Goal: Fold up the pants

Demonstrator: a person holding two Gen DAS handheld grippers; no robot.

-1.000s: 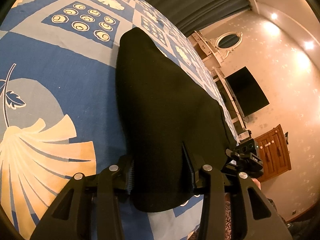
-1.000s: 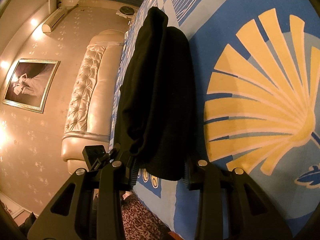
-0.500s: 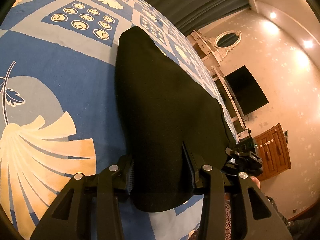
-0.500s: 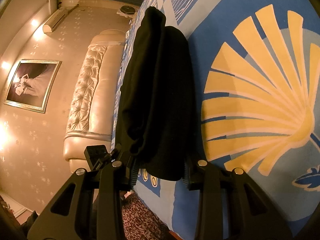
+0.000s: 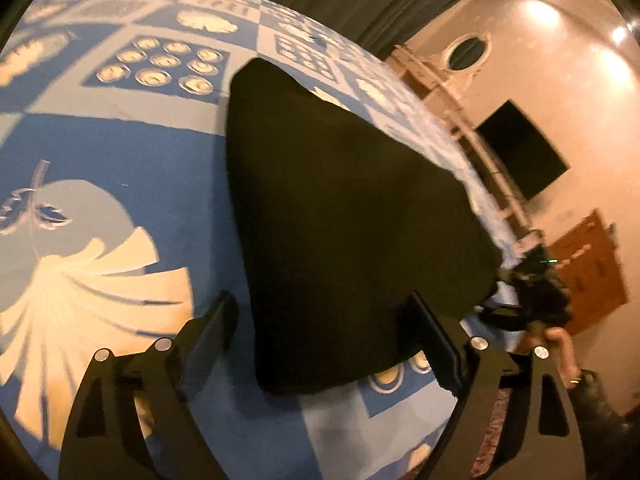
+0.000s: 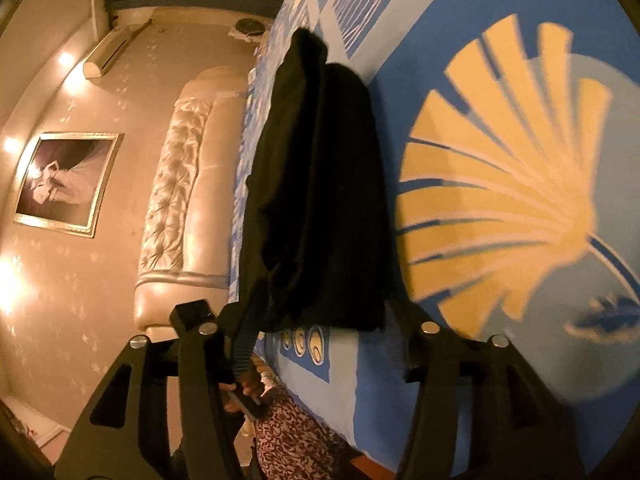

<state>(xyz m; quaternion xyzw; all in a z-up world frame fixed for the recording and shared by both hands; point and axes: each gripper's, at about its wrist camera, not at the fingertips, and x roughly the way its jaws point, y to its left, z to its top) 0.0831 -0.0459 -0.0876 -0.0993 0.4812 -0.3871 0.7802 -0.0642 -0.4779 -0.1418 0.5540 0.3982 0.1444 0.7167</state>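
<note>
A: Two views, one from each wrist. Black pants [image 5: 344,216] folded into a thick stack, lying on a bed with a blue cover [image 5: 120,160] printed with pale fan shapes.

B: And the tongs?

A: Left tongs [image 5: 324,320] opening, jaws spread wide on either side of the stack's near edge, pads clear of the cloth. Right tongs [image 6: 324,312] also opening, less wide, astride the near end of the same stack; no firm pinch visible on either side.

B: Lie of the cloth?

A: Straight ahead of both pairs of tongs, long axis running away from each camera toward the far side of the bed. Near end just between the jaws in both views, so about equally close to either hand.

B: Pose?

A: Both tilted down toward the bed, left more steeply. Part of a hand [image 5: 560,348] on the other tool visible at the right edge of the left view. Probably a release after a fold; next likely a pull back clear of the cloth.
</note>
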